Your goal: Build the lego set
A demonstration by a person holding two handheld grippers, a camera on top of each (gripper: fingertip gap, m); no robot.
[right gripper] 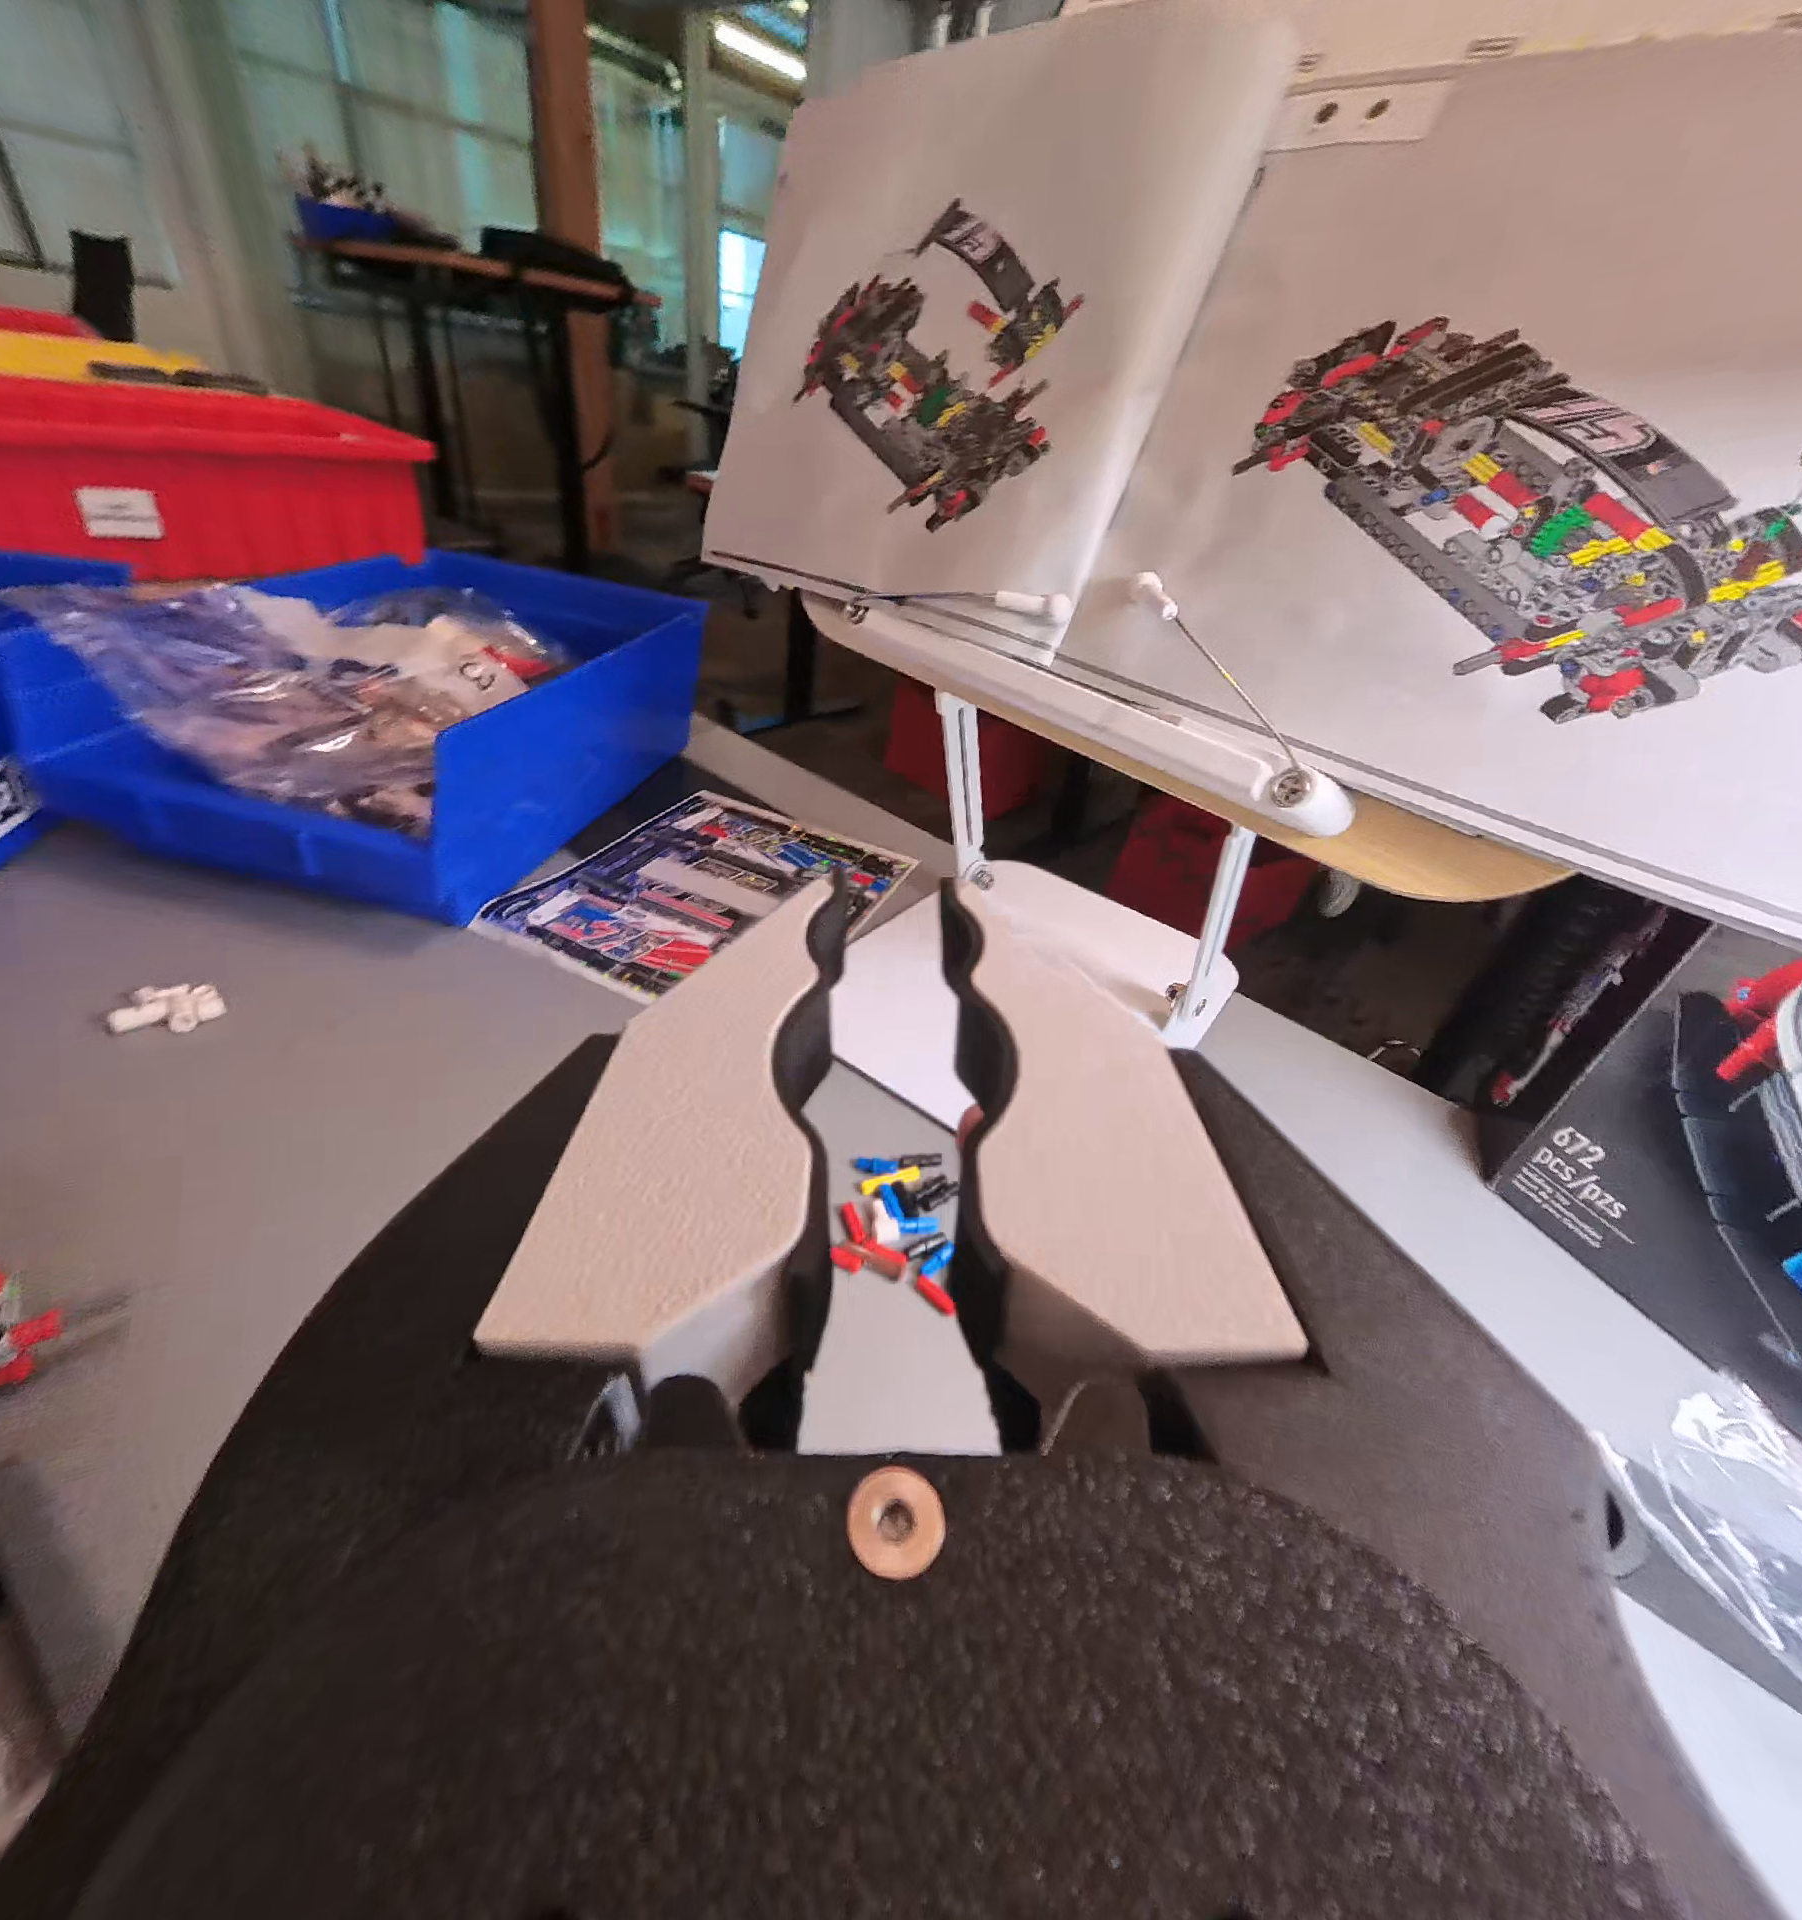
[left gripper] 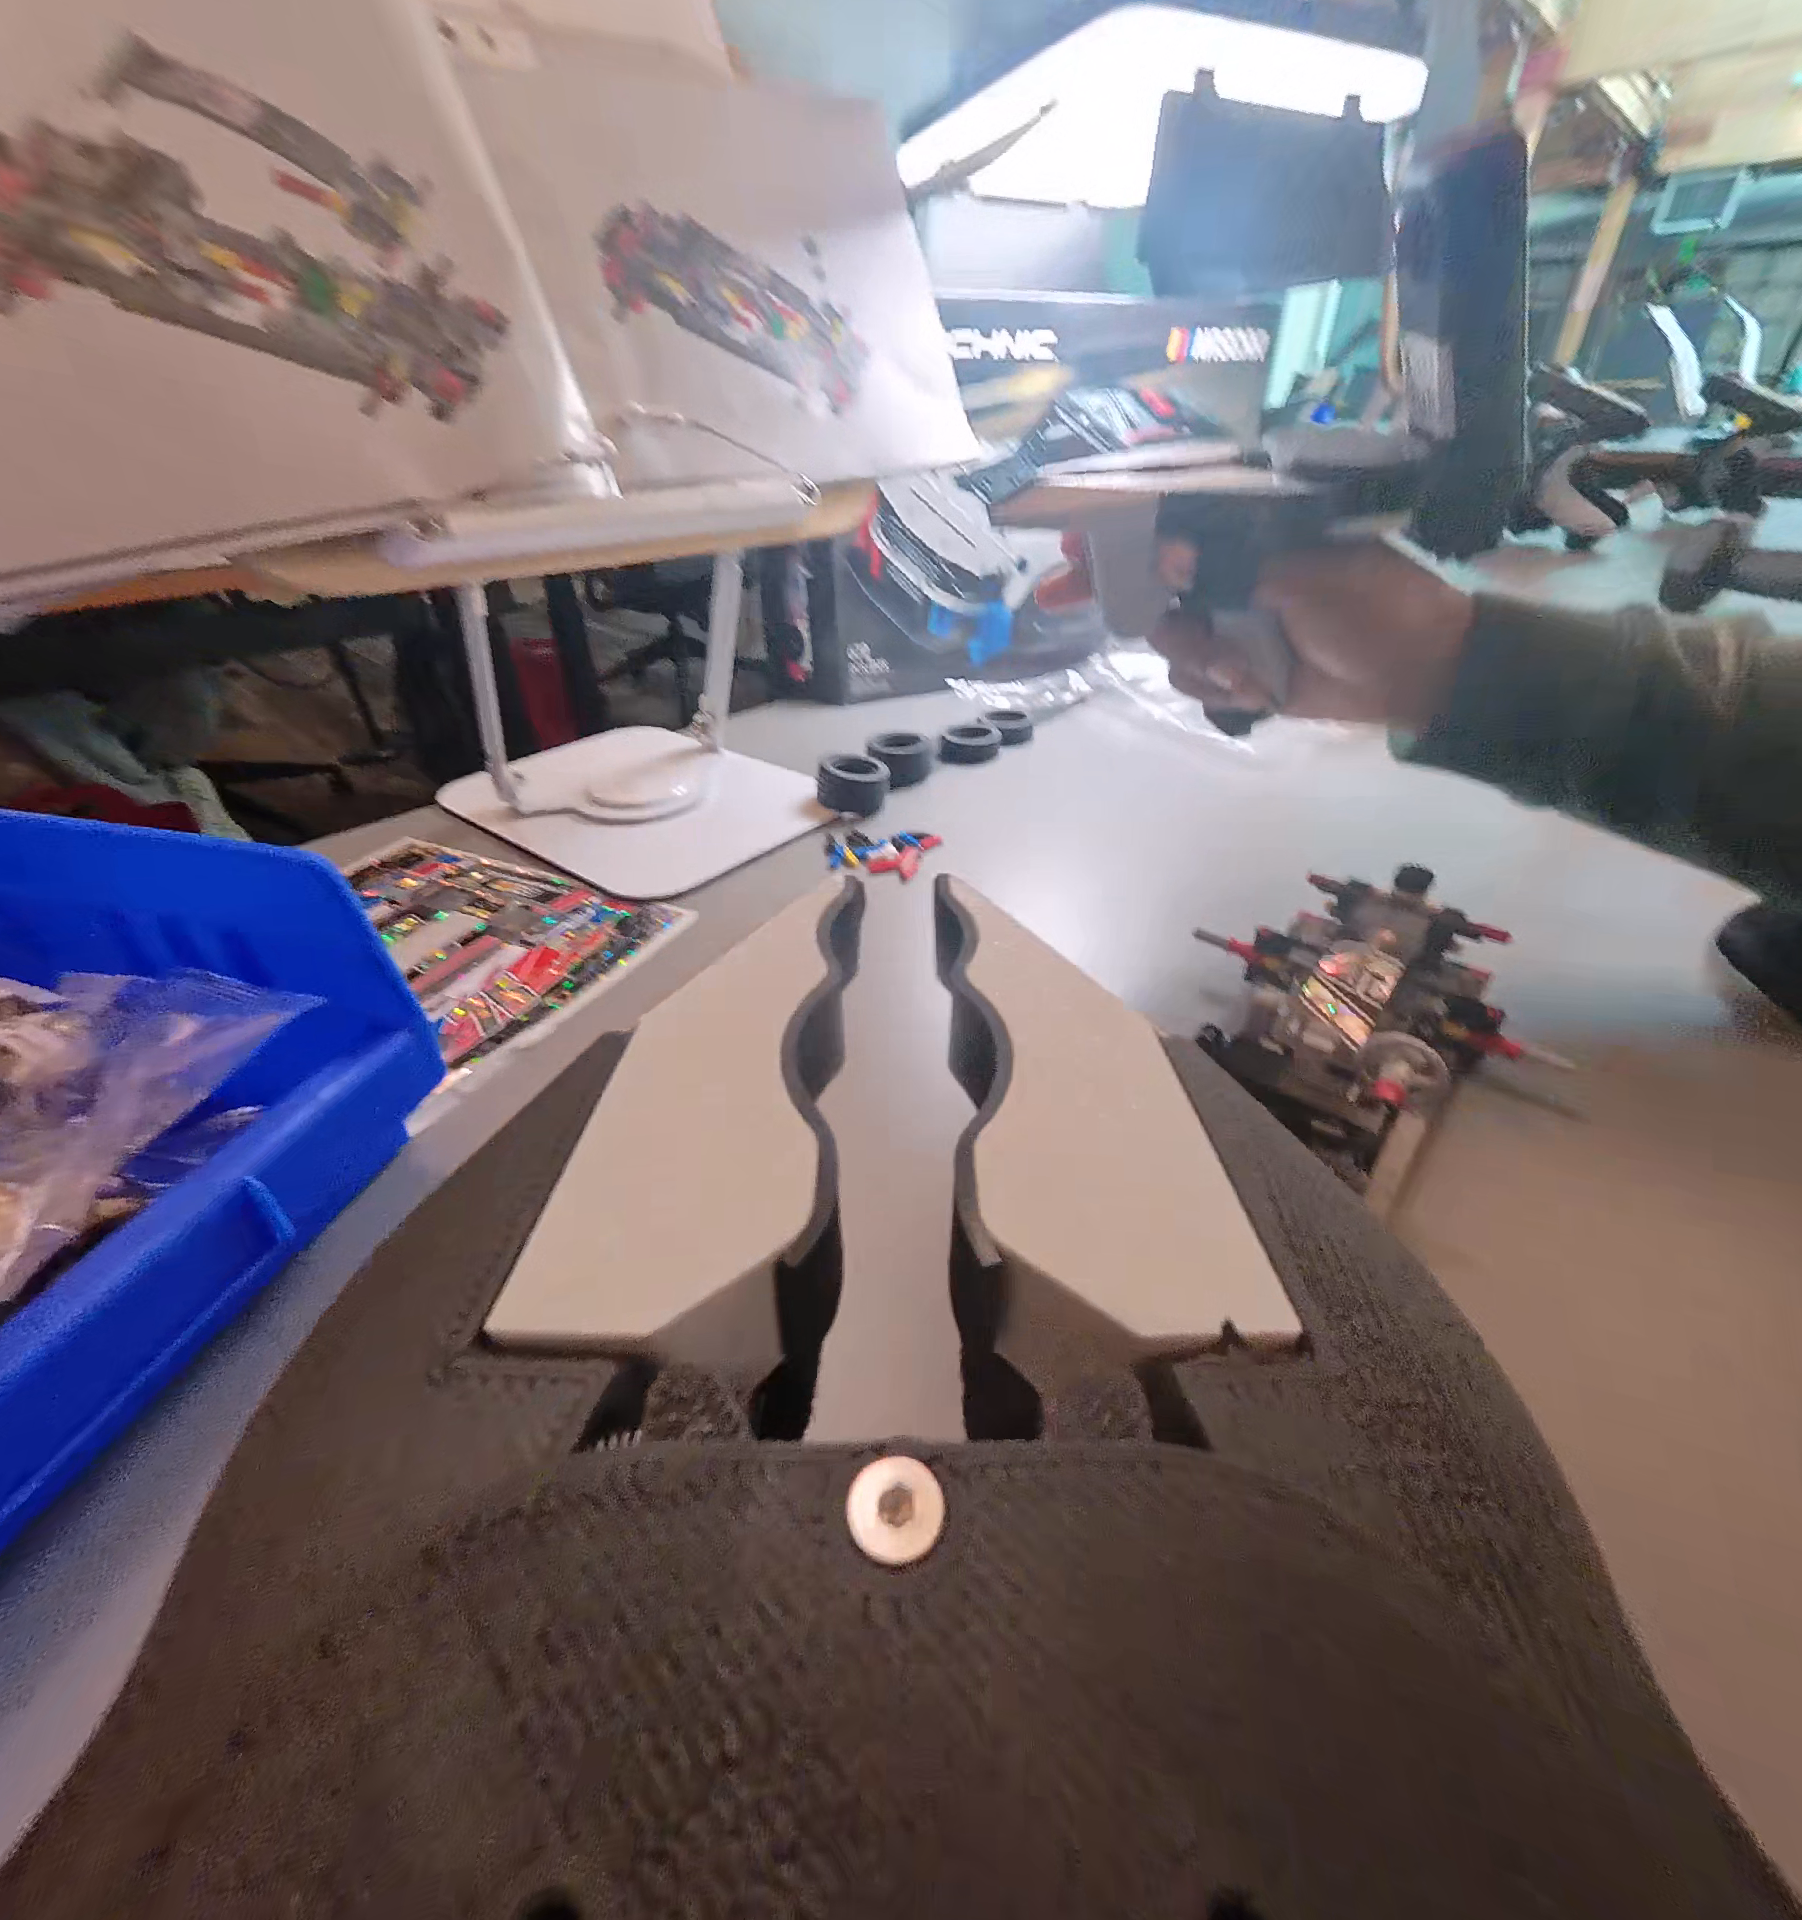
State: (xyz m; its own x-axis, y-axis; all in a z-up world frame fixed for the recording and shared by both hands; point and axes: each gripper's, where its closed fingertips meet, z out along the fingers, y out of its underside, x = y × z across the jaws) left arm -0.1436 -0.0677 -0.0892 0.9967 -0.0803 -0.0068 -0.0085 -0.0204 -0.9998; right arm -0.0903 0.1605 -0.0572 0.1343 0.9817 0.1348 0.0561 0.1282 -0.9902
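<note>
The half-built car point(left gripper: 1364, 1003) sits on the table point(left gripper: 1136, 821), seemingly mid-build with 4 tyres point(left gripper: 923, 750) and loose pins point(right gripper: 902, 1226) unfitted, while left tool point(left gripper: 898, 891) and right tool point(right gripper: 889, 899) hover narrowly parted, empty.

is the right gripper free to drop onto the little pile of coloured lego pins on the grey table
Probably yes: the right gripper is open and empty, the coloured pins lie in line between its fingers, and nothing covers them.

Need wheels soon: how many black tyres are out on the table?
4, in a row on the grey table right of the white stand base: tyres at and. More may sit unseen in the bagged parts.
</note>
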